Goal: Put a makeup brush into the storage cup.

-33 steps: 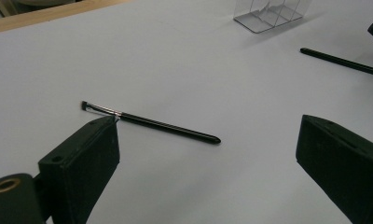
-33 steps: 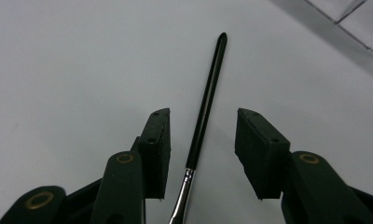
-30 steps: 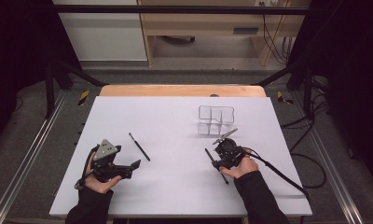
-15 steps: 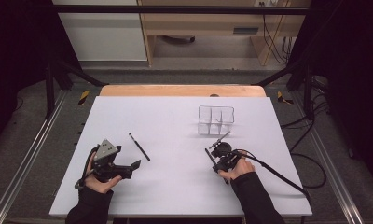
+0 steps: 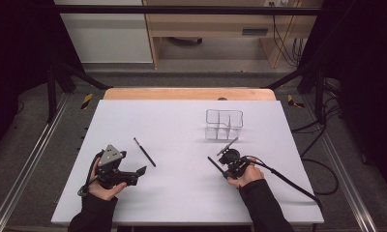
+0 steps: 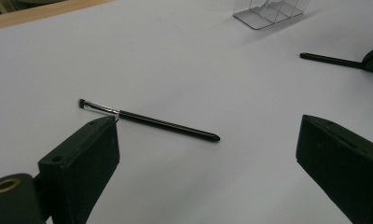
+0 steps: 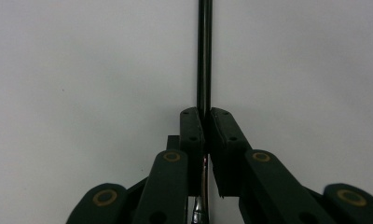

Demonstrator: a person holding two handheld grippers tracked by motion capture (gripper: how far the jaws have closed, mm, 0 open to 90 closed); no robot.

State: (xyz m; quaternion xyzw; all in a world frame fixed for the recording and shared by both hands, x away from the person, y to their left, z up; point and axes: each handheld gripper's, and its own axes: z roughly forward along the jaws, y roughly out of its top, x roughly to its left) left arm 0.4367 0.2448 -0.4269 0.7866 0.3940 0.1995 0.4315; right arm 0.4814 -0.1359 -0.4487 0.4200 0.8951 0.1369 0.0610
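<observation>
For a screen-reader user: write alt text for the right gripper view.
The right gripper has its two black jaws shut on a thin black brush, whose glossy handle runs straight up from between them to the top edge of the picture. Behind it lies the plain white table.

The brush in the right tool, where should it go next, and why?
Probably lift it a little off the table. The right tool has just been closing and its jaws now pinch the thin black brush, which still lies along the white table. The clear divided holder stands just beyond, so raising the brush first would let it be carried there.
</observation>
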